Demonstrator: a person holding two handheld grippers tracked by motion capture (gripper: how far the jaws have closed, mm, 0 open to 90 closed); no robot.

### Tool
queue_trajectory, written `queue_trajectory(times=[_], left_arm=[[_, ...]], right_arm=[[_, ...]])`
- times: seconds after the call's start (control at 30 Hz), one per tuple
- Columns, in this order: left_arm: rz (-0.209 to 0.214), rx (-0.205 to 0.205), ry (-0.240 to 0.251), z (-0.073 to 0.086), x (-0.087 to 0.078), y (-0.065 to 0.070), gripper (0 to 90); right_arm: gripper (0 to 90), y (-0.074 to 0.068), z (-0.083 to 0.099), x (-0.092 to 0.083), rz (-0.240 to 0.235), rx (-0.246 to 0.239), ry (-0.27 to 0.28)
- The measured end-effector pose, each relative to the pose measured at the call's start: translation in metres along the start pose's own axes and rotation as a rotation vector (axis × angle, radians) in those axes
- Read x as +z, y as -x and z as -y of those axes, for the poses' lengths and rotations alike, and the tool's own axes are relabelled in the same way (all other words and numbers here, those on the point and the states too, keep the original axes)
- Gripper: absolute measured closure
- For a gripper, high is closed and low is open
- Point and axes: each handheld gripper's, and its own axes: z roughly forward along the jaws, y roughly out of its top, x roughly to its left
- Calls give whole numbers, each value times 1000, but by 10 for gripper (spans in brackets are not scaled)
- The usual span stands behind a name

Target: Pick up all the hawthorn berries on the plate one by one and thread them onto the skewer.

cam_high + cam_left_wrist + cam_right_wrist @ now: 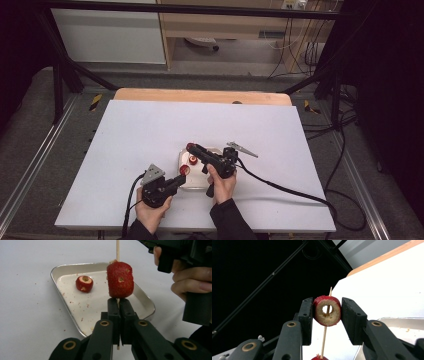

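Left gripper (119,306) clamped on skewer (117,250), right gripper (327,312) on cored fruit (327,310)

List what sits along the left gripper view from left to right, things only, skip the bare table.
Metal tray's left rim → loose red fruit piece in the tray → red fruit piece on the wooden skewer → person's hand holding the right gripper, at the right edge.
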Motion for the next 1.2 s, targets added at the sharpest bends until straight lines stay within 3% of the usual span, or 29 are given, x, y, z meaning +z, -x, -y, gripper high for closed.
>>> queue_trajectory(times=[0.7,0.83,1.2], left_arm=[[7,47,-8,-2,1,0,885],[1,51,1,-5,0,-1,885],[-6,65,-15,-5,2,-2,885]], right_arm=[[636,-2,4,-3,-1,-22,-32],[636,-2,10,-2,-8,-9,-78],[635,-3,19,-4,-4,-39,-113]])
